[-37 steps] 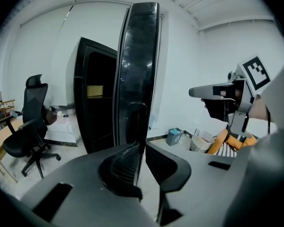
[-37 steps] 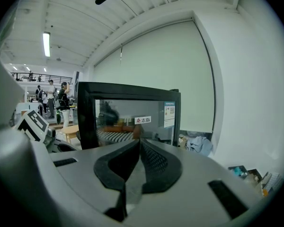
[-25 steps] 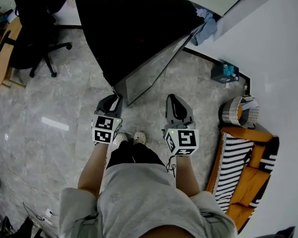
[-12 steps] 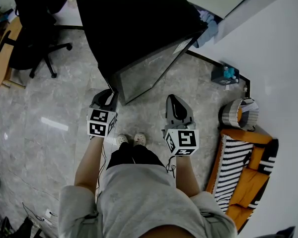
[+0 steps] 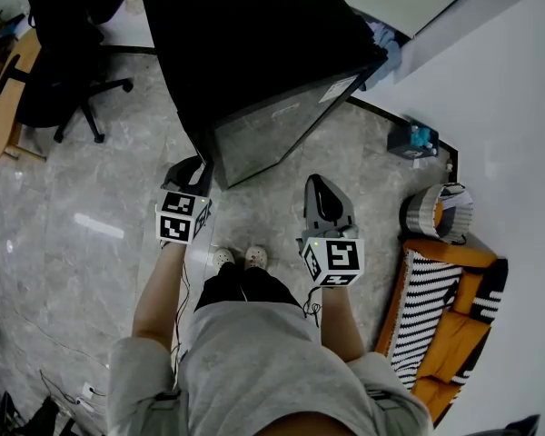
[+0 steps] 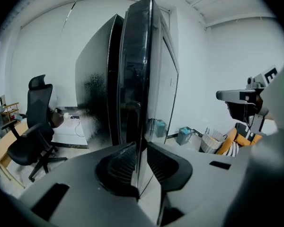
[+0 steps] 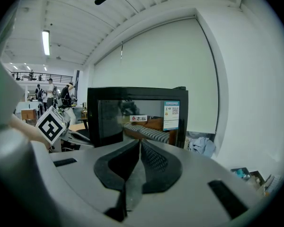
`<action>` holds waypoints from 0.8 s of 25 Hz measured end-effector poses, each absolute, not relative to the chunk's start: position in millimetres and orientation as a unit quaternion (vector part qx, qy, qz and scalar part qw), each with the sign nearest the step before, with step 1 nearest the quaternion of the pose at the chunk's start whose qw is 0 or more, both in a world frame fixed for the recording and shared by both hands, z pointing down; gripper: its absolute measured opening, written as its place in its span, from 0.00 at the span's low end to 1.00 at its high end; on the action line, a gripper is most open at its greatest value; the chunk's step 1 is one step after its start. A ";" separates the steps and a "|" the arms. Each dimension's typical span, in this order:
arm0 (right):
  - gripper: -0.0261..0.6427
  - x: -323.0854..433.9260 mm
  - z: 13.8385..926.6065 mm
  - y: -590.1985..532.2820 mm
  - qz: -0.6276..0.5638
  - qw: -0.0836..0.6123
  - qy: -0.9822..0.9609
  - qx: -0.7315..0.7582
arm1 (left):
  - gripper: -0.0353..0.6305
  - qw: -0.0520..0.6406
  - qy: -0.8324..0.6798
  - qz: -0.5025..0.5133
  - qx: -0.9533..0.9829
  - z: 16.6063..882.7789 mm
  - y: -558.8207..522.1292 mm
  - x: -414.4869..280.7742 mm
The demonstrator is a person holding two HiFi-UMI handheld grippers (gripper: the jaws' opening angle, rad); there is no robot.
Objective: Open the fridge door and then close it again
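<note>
head view: left gripper is clenched on the free edge of the fridge door, which stands ajar from the black fridge. right gripper hangs just in front of the door, not touching it, jaws pressed together on nothing. far right, a round basket stands on the floor, contents unclear.
</note>
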State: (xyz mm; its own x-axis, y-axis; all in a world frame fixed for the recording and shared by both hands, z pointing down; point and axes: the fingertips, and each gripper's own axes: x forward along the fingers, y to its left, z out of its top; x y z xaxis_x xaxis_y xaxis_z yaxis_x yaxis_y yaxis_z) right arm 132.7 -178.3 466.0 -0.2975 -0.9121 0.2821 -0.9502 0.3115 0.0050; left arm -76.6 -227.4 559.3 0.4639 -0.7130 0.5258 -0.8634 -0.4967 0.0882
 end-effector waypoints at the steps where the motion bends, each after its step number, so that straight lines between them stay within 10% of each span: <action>1: 0.08 132.2 466.1 -179.2 0.082 0.117 -0.801 0.581 | 0.15 0.174 -0.471 0.216 0.838 559.4 -229.2 -77.5; 20: 0.08 126.8 463.1 -185.4 0.079 0.115 -0.803 0.579 | 0.17 0.168 -0.476 0.212 0.837 559.3 -240.6 -88.0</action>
State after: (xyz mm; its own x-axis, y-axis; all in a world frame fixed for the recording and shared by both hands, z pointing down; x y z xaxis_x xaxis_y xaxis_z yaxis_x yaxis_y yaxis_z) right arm 126.8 -185.4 463.1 -0.3028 -0.9119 0.2770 -0.9484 0.3169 0.0065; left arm -88.0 -240.6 559.3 0.4572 -0.7251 0.5150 -0.8675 -0.4912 0.0786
